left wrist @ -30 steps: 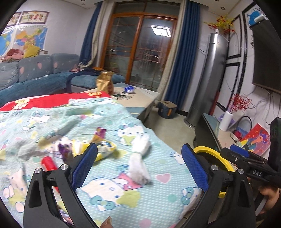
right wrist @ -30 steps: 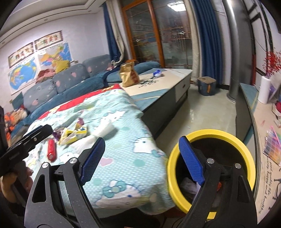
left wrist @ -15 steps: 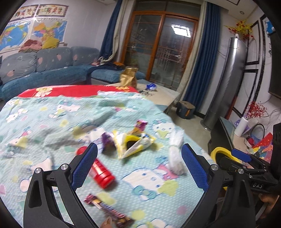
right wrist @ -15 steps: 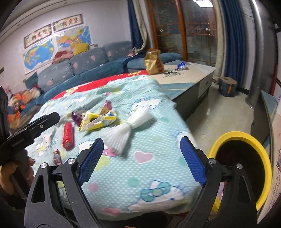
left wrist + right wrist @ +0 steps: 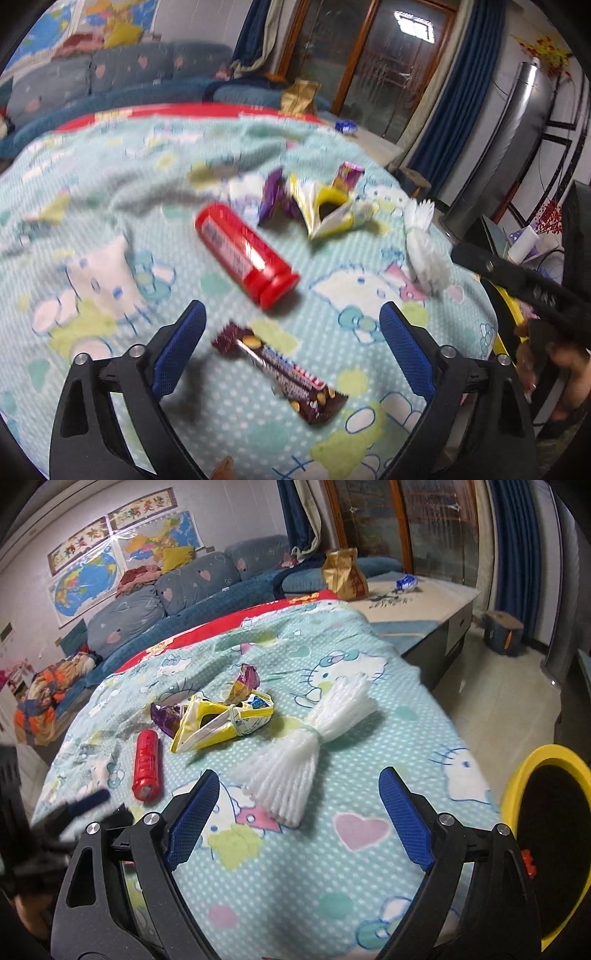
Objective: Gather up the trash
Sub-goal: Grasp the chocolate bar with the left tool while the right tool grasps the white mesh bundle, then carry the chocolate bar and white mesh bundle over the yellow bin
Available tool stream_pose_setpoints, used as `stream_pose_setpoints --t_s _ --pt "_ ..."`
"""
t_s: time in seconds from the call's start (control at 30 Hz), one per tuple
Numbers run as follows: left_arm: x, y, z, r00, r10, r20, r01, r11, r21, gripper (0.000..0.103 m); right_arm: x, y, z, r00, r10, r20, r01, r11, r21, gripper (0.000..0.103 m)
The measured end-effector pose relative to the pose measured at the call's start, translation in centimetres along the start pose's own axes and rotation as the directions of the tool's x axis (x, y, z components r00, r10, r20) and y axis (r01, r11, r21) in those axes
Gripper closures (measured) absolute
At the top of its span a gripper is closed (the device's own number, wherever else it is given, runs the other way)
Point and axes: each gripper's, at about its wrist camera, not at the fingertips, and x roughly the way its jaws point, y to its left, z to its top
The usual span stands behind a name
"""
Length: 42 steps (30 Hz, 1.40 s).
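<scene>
Trash lies on a Hello Kitty blanket [image 5: 110, 221]. My left gripper [image 5: 291, 339] is open just above a brown candy bar wrapper [image 5: 280, 373], which lies between its jaws. A red tube [image 5: 245, 254] lies beyond it, with purple wrappers [image 5: 271, 199] and a yellow packet [image 5: 328, 214] farther off. My right gripper [image 5: 299, 808] is open and hovers over the near end of a white foam net bundle [image 5: 310, 746]. The red tube [image 5: 147, 764] and yellow packet [image 5: 221, 723] also show in the right wrist view, left of the bundle.
A yellow-rimmed black bin [image 5: 550, 842] stands on the floor off the blanket's right edge. A low table [image 5: 417, 605] with a gold bag [image 5: 345, 574] lies beyond the blanket. A blue sofa [image 5: 184, 587] runs along the back wall.
Both grippers have moved left and down toward the blanket. The left one now hangs over the candy bar wrapper; the right one has swung from the bin to the white bundle.
</scene>
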Motion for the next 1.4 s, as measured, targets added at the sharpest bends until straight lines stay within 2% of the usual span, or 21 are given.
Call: stream_pose_setpoints --t_s 0.13,0.23,0.33,0.4,0.47,0.53,0.67,1.13,1.4 --pt "0.9 -0.3 -1.2 0.998 -0.017 -0.052 0.016 1.0 -0.01 0.025 1.8 0.3 0.3 1.0 0.006 -0.03 -0.005 1.0 0.012 0.027" --pt "1.0 -0.7 -2.0 0.998 -0.004 -0.058 0.004 1.0 0.003 0.03 3.0 0.1 0.1 0.999 0.014 -0.05 -0.012 0.999 0.039 0.029" --pt "0.9 -1.0 -2.3 0.999 0.008 -0.051 -0.007 1.0 0.016 0.039 3.5 0.1 -0.2 0.997 0.028 -0.065 -0.025 0.999 0.046 0.041" --pt "0.7 -1.0 -2.6 0.999 0.016 -0.051 -0.015 1.0 0.023 0.048 3.7 -0.1 -0.5 0.996 0.037 -0.077 -0.033 0.998 0.045 0.055" --pt "0.6 -1.1 -2.7 0.999 0.021 -0.048 -0.02 0.999 0.028 0.055 3.6 -0.3 -0.8 0.996 0.035 -0.08 -0.031 0.999 0.044 0.073" --pt "0.4 -1.0 -2.9 0.998 0.026 -0.049 -0.025 0.999 0.027 0.063 3.4 -0.5 -1.0 0.996 0.035 -0.079 -0.031 0.999 0.043 0.082" --pt "0.1 -1.0 -3.0 0.999 0.002 -0.047 -0.001 1.0 0.018 0.086 2.2 -1.0 -1.5 0.998 0.026 -0.061 -0.024 0.999 0.038 0.089" --pt "-0.9 -4.7 -2.9 0.991 -0.132 -0.019 0.134 0.985 0.111 0.087 -2.8 -2.4 -1.7 0.999 0.041 0.003 -0.041 0.999 -0.002 0.09" --pt "-1.4 -6.1 -2.1 0.985 -0.174 -0.001 0.172 0.976 0.134 0.087 -5.3 -3.8 -1.3 0.998 0.032 0.055 -0.033 0.999 0.014 0.09"
